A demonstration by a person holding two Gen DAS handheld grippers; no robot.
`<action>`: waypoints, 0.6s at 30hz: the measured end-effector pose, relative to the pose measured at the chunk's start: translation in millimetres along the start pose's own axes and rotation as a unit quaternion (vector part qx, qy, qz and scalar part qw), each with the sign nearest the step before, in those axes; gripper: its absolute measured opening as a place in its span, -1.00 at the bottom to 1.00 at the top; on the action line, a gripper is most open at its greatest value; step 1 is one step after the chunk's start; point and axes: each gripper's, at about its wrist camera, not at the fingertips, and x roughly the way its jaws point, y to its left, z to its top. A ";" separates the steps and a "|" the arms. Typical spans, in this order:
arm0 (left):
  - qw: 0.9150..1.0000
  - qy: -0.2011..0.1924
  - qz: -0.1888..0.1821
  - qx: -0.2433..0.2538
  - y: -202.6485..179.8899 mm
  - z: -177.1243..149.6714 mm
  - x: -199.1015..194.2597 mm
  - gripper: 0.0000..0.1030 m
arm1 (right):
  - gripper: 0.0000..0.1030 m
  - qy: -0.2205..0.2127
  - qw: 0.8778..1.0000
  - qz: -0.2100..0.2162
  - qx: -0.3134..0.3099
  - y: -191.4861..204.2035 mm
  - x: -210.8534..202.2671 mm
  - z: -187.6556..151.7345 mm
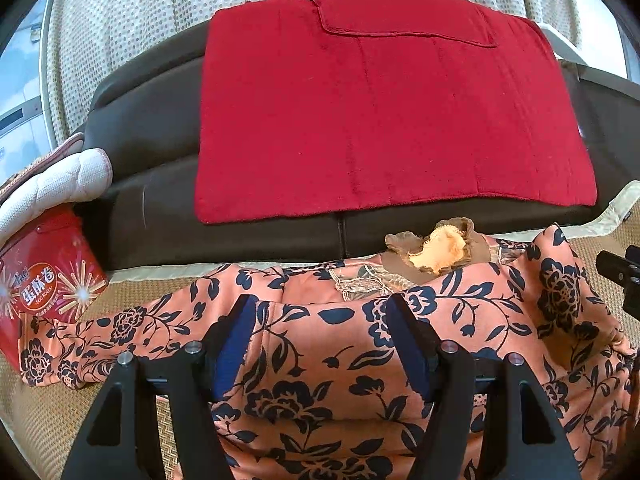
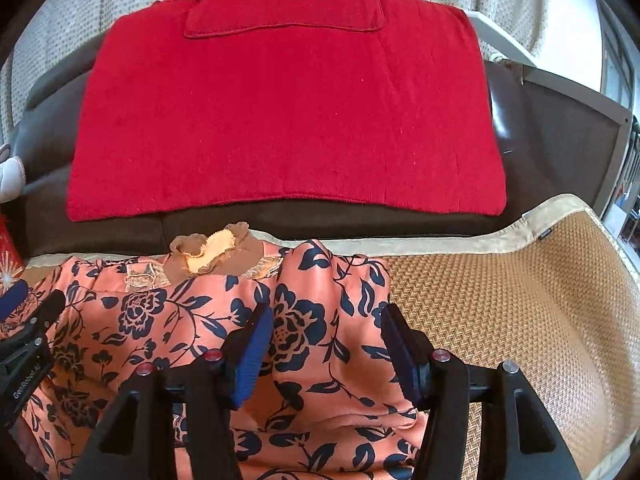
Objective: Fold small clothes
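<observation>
An orange garment with a dark blue flower print (image 1: 320,344) lies spread and rumpled on a woven mat; it also shows in the right wrist view (image 2: 192,312). Its brown lace collar with a yellow inside (image 1: 440,248) lies at the far edge. My left gripper (image 1: 320,316) is open, its blue-padded fingers just above the middle of the cloth. My right gripper (image 2: 326,328) is open over the garment's right edge, with a raised fold between the fingers. Neither holds the cloth.
A dark sofa seat (image 1: 152,136) with a red cloth (image 1: 380,120) on it runs along the far side. A red snack tin (image 1: 48,280) and a white quilted cushion (image 1: 56,184) stand at the left. The woven mat (image 2: 500,312) extends to the right.
</observation>
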 end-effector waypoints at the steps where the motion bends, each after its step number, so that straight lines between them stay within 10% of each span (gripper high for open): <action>1: 1.000 0.001 0.000 0.000 -0.3 0.0 0.3 0.33 | 0.17 -0.001 1.000 -0.001 0.001 -0.3 -0.5 0.0; 18: 1.000 0.010 0.005 0.000 -1.3 -2.2 5.1 0.33 | 0.17 -0.014 1.000 -0.009 -0.012 1.9 -3.8 2.0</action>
